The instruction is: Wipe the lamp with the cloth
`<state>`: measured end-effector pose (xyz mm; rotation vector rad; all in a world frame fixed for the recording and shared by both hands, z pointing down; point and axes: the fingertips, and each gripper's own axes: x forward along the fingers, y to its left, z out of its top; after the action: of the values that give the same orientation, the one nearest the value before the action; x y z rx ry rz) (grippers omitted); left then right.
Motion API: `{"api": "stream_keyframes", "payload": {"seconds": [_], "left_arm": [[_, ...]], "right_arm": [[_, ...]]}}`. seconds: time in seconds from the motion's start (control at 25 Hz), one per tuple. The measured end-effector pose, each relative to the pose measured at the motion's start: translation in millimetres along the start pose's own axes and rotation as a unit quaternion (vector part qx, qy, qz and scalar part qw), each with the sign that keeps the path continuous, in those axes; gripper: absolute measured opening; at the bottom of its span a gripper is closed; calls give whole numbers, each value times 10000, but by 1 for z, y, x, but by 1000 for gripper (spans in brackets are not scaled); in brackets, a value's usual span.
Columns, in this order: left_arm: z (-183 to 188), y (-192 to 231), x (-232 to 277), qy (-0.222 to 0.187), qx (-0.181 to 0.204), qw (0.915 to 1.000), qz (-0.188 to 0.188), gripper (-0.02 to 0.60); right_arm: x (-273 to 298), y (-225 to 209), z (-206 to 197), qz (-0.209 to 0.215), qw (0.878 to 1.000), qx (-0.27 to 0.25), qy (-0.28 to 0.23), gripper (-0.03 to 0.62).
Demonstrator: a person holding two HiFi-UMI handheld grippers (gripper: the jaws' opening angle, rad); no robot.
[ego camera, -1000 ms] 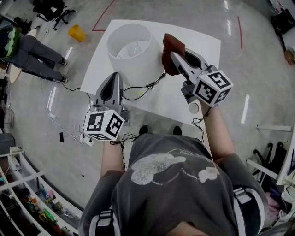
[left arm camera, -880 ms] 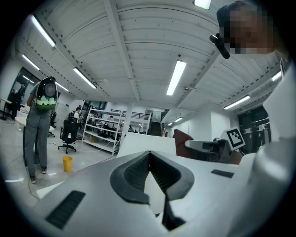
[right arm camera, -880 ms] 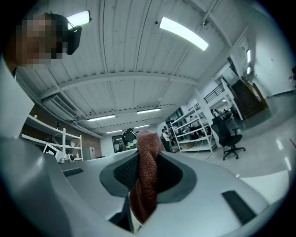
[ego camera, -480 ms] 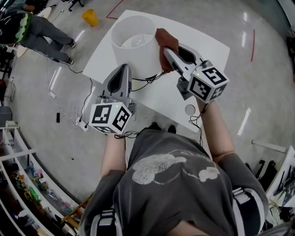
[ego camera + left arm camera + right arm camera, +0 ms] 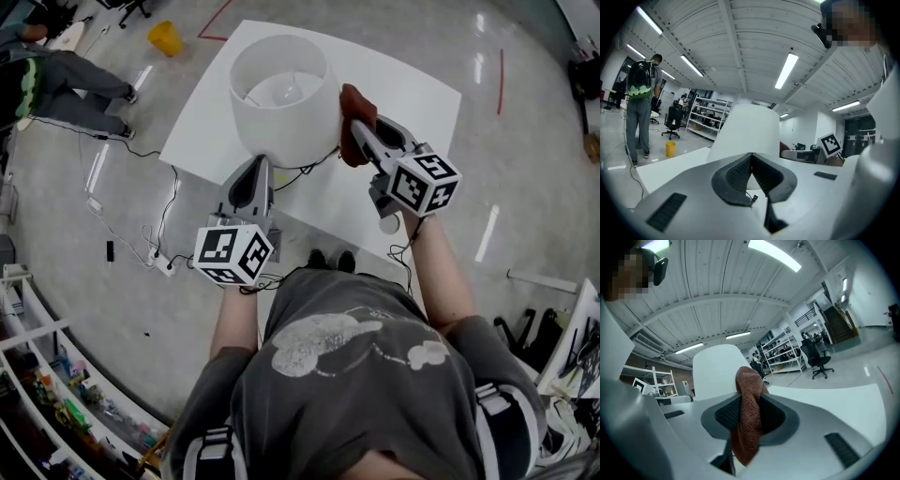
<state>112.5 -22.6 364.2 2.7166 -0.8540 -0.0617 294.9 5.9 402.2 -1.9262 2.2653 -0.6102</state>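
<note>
Here we hold the rust-red cloth [image 5: 352, 98] clamped in our right gripper [image 5: 359, 127] against the 3 o'clock side of the lampshade [image 5: 281, 112] to wipe it, while our left gripper [image 5: 257, 164], jaws together and empty, hovers at 6 o'clock.

The cloth [image 5: 747, 427] pinched in my right gripper [image 5: 749, 398] is a rust-brown knit, coarse and matt, its weave plain to see. Both my grippers have smooth, pale grey plastic shells with a dull sheen. The pads [image 5: 737, 174] of my left gripper [image 5: 751, 159] are dark, ribbed and rubbery-looking. The lamp [image 5: 292, 131] has a white shade, matt and even; whether it is fabric or plastic I cannot tell. Its bulb [image 5: 284, 91] looks frosted. The table [image 5: 417, 98] is white, smooth and matt. The floor [image 5: 534, 141] is grey and polished, mirroring the ceiling lights.
</note>
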Motion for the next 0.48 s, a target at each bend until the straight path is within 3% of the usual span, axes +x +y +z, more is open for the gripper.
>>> {"api": "stream_keyframes", "payload": {"seconds": [0.24, 0.48], "left_arm": [[-11, 8, -1, 174, -41, 9998, -75, 8], [1, 7, -15, 5, 21, 9997, 231, 8]], "right_arm": [[2, -13, -16, -257, 9995, 83, 173, 86], [-3, -12, -5, -112, 9999, 11, 98, 86]]}}
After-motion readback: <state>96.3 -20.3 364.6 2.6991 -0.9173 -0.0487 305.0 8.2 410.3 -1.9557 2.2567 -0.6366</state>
